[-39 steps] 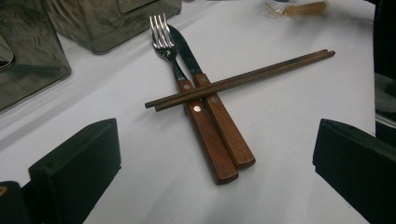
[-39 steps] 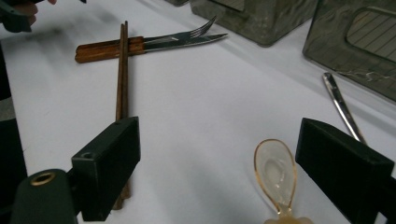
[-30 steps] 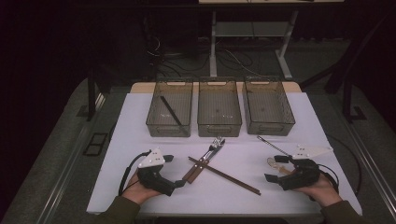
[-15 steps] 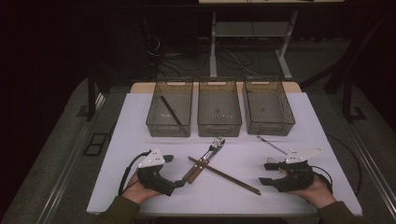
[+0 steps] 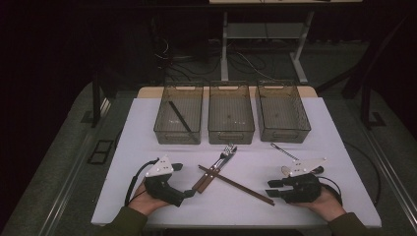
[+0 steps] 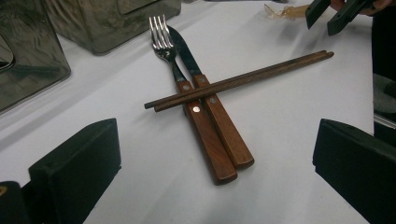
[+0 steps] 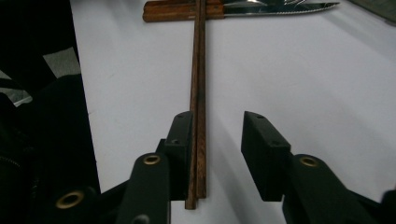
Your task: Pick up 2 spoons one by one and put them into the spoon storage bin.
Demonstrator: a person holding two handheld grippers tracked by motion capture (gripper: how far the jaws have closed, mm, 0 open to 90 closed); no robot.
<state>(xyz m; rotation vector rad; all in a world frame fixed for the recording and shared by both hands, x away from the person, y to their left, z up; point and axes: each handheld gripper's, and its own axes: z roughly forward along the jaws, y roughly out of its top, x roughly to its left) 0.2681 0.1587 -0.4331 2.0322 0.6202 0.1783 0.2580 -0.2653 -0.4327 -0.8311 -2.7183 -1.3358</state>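
My right tongs (image 7: 218,154) are closing around the near end of the chopsticks (image 7: 197,93), and an earlier picture shows them wider, so the jaws have just been coming together. In the right gripper view the pair of sticks lies against the left jaw, while a clear gap remains to the right jaw, so nothing is pinched yet. To do this step well, I think I should shift the tongs a little, so the sticks sit in the middle between the jaws, and then close slowly. If only one jaw pushes, the two sticks can roll apart or slide on the white worktop (image 5: 324,142). I should also take both sticks together and lift the near end first, because their far end rests across the wooden handles of the fork (image 6: 184,84) and the knife (image 6: 219,116), in the middle of the worktop near its front edge.

My right hand (image 5: 324,201) rests low at the front right corner of the worktop, and its tongs point level toward the middle. My left hand (image 5: 147,201) is at the front left part, with the left tongs (image 5: 188,193) close to the handles. In the left gripper view these jaws stand wide apart and hold nothing. The three bins (image 5: 231,135) wait along the back edge.
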